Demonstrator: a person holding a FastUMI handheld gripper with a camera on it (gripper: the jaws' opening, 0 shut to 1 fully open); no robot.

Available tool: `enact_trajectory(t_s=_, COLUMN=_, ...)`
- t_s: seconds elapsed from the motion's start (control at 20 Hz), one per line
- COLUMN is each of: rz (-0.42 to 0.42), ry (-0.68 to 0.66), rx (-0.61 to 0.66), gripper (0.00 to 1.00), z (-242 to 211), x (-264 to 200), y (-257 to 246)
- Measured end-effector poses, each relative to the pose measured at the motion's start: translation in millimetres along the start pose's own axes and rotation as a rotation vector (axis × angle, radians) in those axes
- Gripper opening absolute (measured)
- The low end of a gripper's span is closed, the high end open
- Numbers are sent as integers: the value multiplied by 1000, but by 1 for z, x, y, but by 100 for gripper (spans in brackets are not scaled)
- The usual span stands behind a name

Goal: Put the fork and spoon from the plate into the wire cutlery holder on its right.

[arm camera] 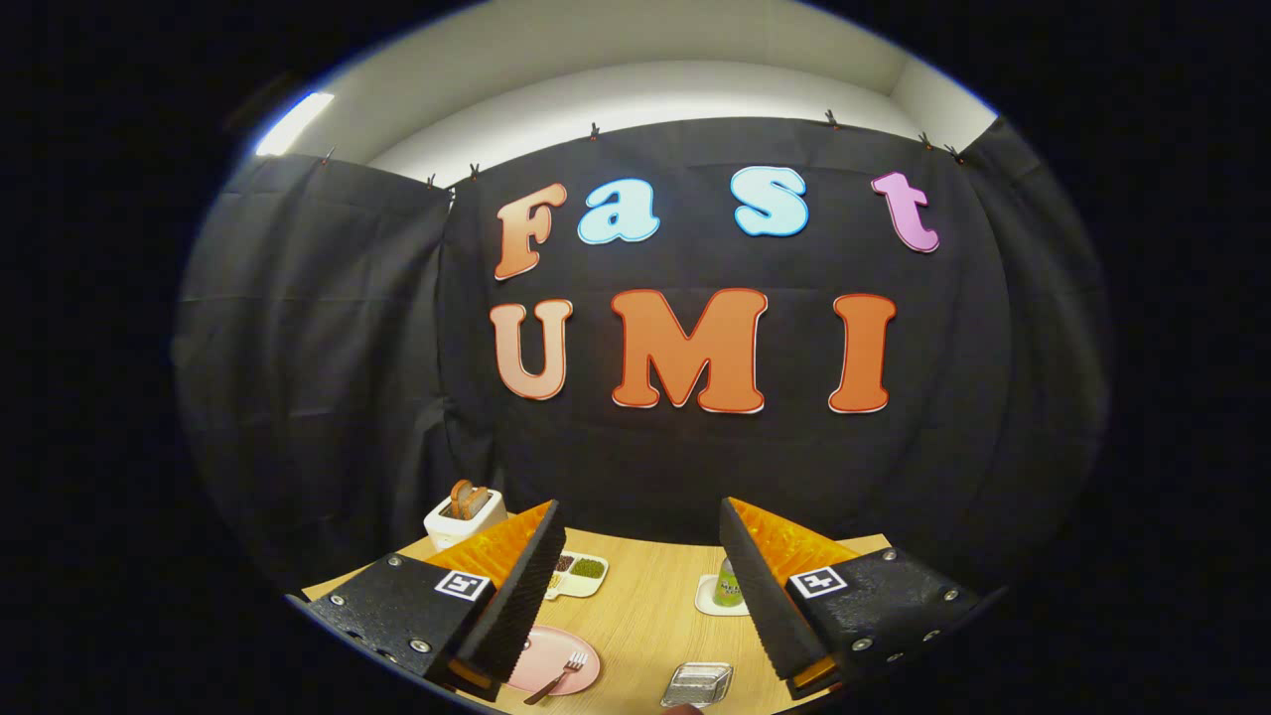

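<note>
My gripper [640, 546] hangs high above the wooden table [645, 606], open, with nothing between its fingers. Far below, beside the left finger, lies a pink plate [554, 660] with a fork [561, 676] resting on its right edge, tines pointing away. The left finger covers much of the plate, and I cannot make out a spoon. To the right of the plate, between the fingers and near the table's front edge, sits a small silvery wire holder [697, 684], seen from above.
A white toaster [464, 515] with bread slices stands at the table's back left. A white divided dish [578, 573] with dark and green fillings lies behind the plate. A green can on a white coaster [727, 588] sits by the right finger.
</note>
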State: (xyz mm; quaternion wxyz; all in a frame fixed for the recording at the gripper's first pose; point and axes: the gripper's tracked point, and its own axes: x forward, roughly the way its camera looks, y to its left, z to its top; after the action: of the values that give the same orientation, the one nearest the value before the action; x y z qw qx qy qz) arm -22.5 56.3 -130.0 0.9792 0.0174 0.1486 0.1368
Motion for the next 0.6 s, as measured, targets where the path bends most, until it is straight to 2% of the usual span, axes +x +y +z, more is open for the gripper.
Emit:
enact_trajectory(t_s=0.45, rz=46, ry=385, rx=21, gripper=94, z=-132, x=37, y=71)
enact_trajectory(t_s=0.6, rz=97, ry=526, rx=24, gripper=95, z=-180, x=39, y=94)
